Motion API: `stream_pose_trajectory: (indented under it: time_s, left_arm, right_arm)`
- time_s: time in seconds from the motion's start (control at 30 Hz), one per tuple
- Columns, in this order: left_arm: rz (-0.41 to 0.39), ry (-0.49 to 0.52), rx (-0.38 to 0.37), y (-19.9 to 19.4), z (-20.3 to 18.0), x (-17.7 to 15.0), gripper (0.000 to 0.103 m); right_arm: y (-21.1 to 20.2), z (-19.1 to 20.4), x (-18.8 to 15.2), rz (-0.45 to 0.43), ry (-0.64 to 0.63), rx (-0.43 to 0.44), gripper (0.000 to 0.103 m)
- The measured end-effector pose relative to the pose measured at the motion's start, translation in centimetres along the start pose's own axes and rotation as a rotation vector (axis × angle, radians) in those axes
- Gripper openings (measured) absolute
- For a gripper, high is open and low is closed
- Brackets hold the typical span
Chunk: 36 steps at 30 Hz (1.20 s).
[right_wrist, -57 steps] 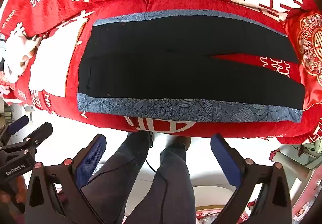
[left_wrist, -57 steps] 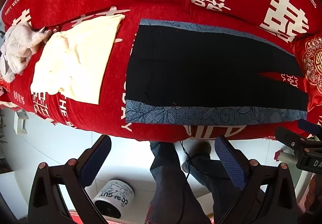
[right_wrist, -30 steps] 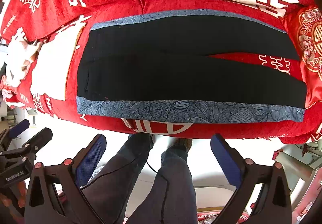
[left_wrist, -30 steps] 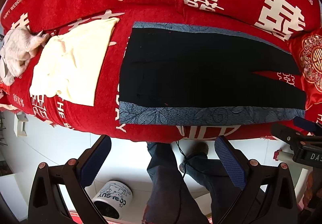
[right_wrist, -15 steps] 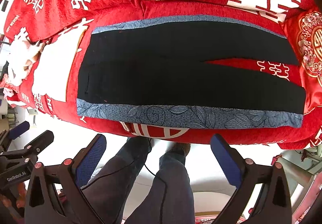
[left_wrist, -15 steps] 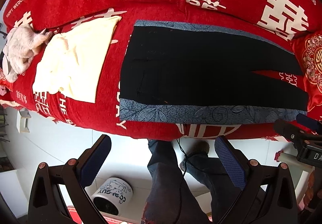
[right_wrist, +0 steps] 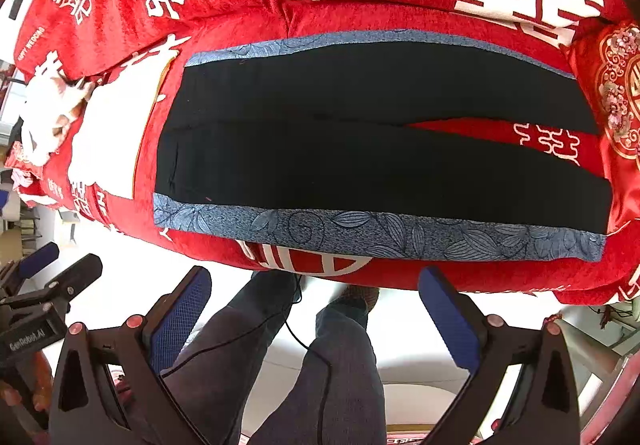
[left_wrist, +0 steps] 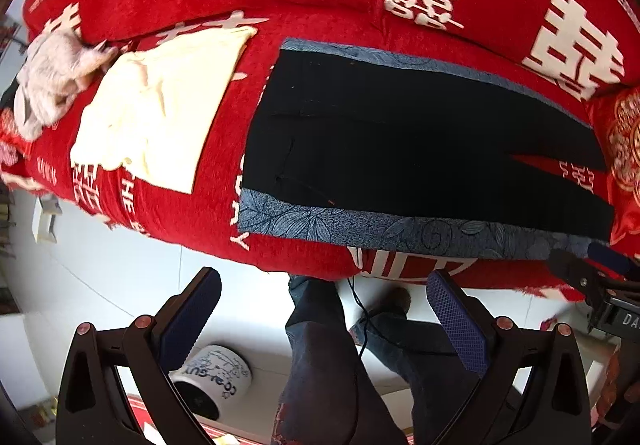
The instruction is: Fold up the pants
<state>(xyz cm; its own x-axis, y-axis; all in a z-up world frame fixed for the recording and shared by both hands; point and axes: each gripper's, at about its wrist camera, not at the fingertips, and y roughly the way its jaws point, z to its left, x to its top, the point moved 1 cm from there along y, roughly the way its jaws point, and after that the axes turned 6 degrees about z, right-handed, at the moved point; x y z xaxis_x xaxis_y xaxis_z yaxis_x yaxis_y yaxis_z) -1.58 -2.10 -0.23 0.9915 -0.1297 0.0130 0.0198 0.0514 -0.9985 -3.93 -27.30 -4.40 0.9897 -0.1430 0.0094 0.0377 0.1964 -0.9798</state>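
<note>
Lying flat across a red cushion cover [left_wrist: 320, 25] printed with white characters, the black pants [left_wrist: 400, 149] with blue leaf-patterned side bands are spread full length, waist toward the cream folded cloth [left_wrist: 160, 113] and legs splitting near the far end. The left gripper [left_wrist: 320, 309] hangs below the cushion's front edge, jaws wide apart and empty, well short of the pants. The right gripper [right_wrist: 312, 305] hangs likewise, spread wide and empty, above the person's legs [right_wrist: 320, 365].

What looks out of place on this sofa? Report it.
Nothing is damaged or spilled. The pants lie flat, legs slightly parted. Only a cream cloth beside the waistband is rumpled, with a fluffy white bundle at its far end.
</note>
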Motion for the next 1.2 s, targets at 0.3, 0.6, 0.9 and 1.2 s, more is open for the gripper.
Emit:
stream_pose_trajectory:
  time_s: [0.3, 0.6, 0.9, 1.2]
  left_arm:
    - [0.031, -0.114, -0.060, 2.8, 2.4, 0.3, 0.103]
    - [0.055, -0.140, -0.074, 10.4, 4.6, 1.9, 0.103]
    - [0.053, -0.198, -0.265, 19.1, 7.6, 1.1, 0.086]
    - [0.030, -0.215, -0.441, 21.4, 9.4, 0.8, 0.086]
  right_arm:
    - [1.3, -3.0, -0.9, -0.013, 0.080, 0.248, 0.103]
    - [9.1, -2.1, -1.7, 0.035, 0.126, 0.445, 0.103]
    - [21.4, 2.1, -1.6, 0.101, 0.148, 0.616, 0.103]
    - [27.7, 3.1, -1.3, 0.055, 0.281, 0.763, 0.073]
